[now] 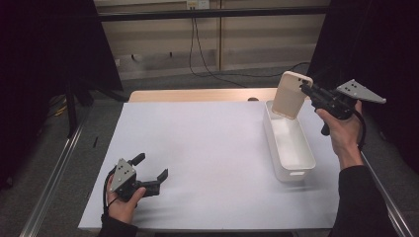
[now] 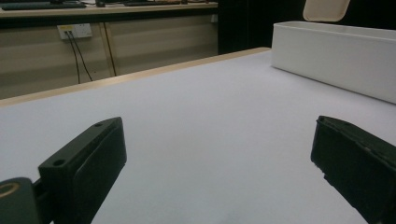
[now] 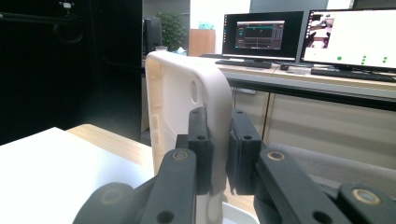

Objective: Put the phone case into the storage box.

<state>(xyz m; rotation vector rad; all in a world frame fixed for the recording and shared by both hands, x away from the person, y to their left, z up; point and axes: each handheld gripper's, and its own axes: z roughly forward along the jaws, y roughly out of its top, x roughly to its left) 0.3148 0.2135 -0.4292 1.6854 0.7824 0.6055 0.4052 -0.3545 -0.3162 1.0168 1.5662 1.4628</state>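
The right gripper is holding a cream-coloured, rounded-rectangle plastic lid upright in the air above the far end of a long white rectangular plastic bin, its 2 jaws clamping the lid's edge; in the right gripper view the jaws are pinching the lid from both sides. The bin is sitting open on the right part of the pale grey surface, and its side wall is standing well ahead of the left gripper. The left gripper is resting low at the near left of the surface, its 2 jaws spread wide apart with nothing between them. Beyond the far edge, black cables are hanging down a beige wall panel. In the right gripper view, 2 lit computer monitors are glowing on a desk behind the lid.
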